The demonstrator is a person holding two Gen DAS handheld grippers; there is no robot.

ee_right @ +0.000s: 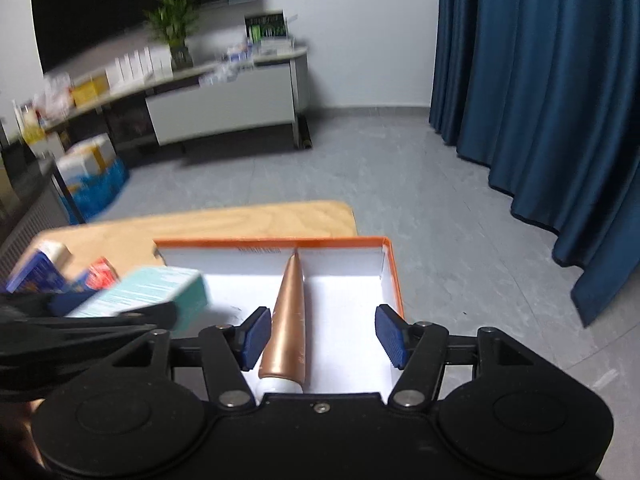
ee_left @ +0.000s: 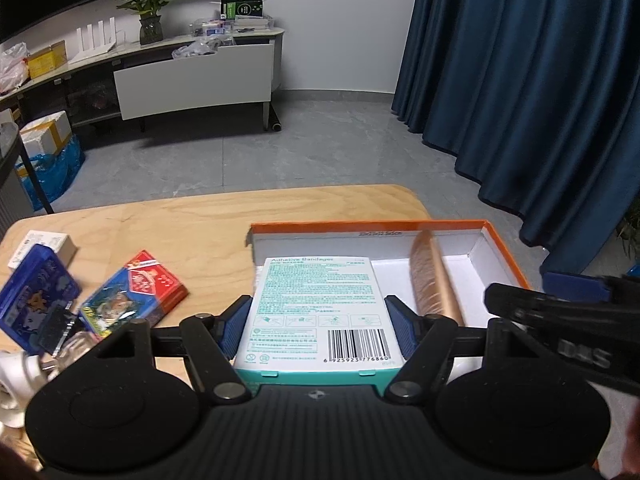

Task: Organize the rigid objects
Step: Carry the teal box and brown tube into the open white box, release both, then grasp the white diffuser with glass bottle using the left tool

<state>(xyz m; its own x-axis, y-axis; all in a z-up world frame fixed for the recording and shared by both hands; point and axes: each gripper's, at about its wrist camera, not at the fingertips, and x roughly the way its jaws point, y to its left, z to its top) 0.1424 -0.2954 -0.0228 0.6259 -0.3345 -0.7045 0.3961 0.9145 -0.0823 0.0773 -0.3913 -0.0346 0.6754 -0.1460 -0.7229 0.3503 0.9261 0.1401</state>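
My left gripper (ee_left: pixel 316 326) is shut on a white and teal adhesive bandage box (ee_left: pixel 320 312), held over the left part of the orange-rimmed white box (ee_left: pixel 508 252). The bandage box also shows in the right wrist view (ee_right: pixel 148 294), above the orange box (ee_right: pixel 394 276). A copper tube (ee_left: pixel 430 280) lies inside the orange box, pointing away. My right gripper (ee_right: pixel 322 334) is open above the box. The tube (ee_right: pixel 286 320) lies by its left finger, not gripped.
On the wooden table (ee_left: pixel 192 220) to the left lie a red and blue card pack (ee_left: pixel 138 294), a blue tin (ee_left: pixel 38 296), a small white box (ee_left: pixel 44 246) and a glass bottle (ee_left: pixel 70 338). Blue curtains (ee_left: pixel 520 80) hang at the right.
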